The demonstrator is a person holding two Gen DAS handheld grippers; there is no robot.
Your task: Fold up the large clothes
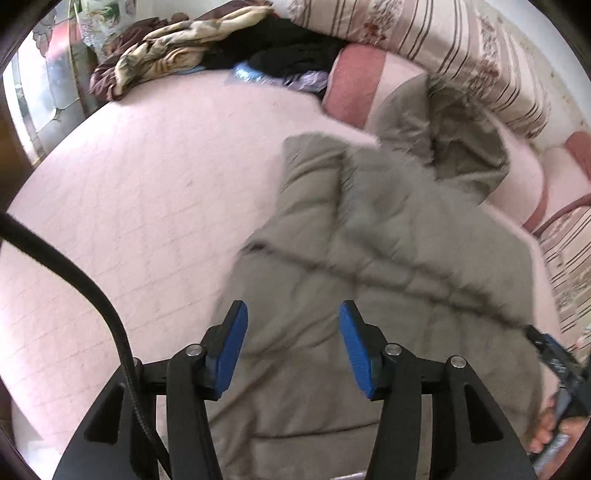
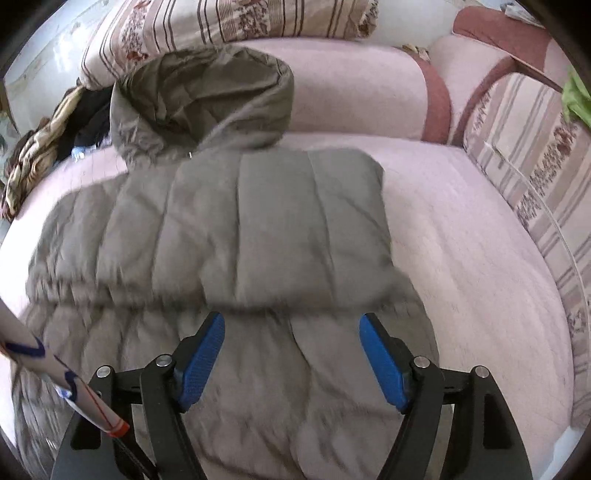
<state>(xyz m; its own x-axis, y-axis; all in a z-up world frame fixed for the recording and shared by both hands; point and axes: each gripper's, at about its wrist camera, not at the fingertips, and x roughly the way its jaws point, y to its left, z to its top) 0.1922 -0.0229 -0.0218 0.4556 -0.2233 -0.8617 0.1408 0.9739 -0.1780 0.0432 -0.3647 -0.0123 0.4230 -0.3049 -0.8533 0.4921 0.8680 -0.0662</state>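
The surface is a pink quilted bed, its cover stitched in a square grid and lightly creased. A grey padded coat lies on it, hood toward the head of the bed, a sleeve folded across the body so that its quilted panels run over the chest. At the head, a pink bolster with a darker rose band lies against striped floral bedding; more of the same striped fabric runs down the bed's right side. In the left wrist view a heap of clothes, brown, cream and black, sits at the far corner of the bed, well apart from the coat. Both views are blurred. The left gripper hangs over the coat's lower part with its blue pads apart and nothing between them. The right gripper stands wider over the coat just below the folded sleeve, also holding nothing. A black cable curves across the left view. A white tube with blue and red marks crosses the right view's lower left corner.
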